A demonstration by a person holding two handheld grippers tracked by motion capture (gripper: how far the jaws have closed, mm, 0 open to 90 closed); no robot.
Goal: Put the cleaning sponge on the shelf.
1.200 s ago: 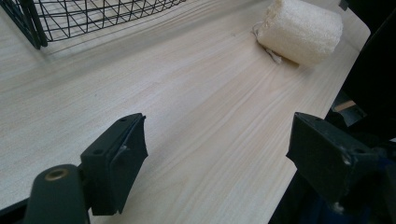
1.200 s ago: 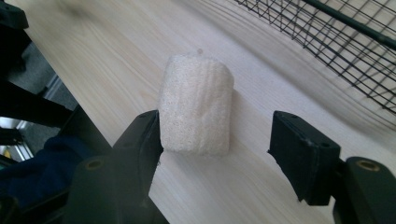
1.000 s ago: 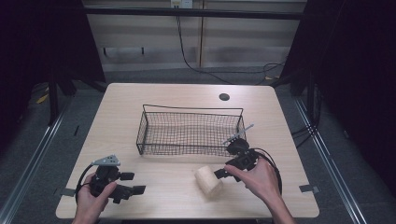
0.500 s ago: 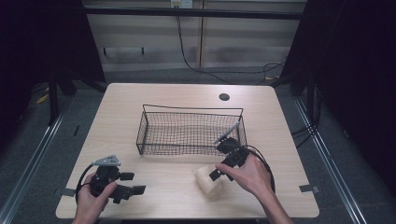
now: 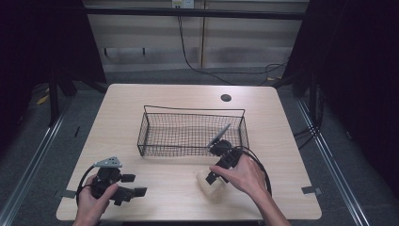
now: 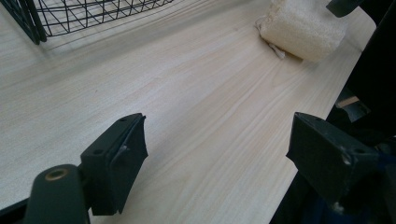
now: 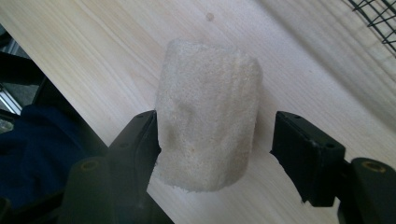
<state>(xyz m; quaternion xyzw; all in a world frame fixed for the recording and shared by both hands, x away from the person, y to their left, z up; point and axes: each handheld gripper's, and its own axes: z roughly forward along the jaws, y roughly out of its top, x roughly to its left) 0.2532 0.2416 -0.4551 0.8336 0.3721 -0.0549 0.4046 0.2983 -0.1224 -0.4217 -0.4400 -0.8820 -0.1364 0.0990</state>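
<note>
The wooden table (image 5: 141, 103) is stretching out under both tools, pale grain running across it. Beyond the two grippers, toward the far side, the black wire basket (image 5: 190, 130) is sitting square on the tabletop, and in the left gripper view its near corner (image 6: 70, 16) is showing up ahead and to the left of those jaws.

Now the pale loofah sponge (image 7: 208, 116): in the right gripper view it is lying on the table directly between the right gripper's (image 7: 217, 140) jaws. The jaws are standing apart, one pad touching the sponge's side, the other with a sliver of table showing between it and the sponge, so no squeeze on it. From the high view the sponge (image 5: 210, 183) is lying just under the right gripper (image 5: 211, 178), near the table's front edge, with the right hand (image 5: 244, 176) wrapped over the tool.

Over on the other side, the left gripper (image 5: 131, 192) is resting low by the front edge in the left hand (image 5: 91, 202), jaws gaping wide, nothing but bare wood between them, the sponge (image 6: 303, 28) well ahead and to their right.
</note>
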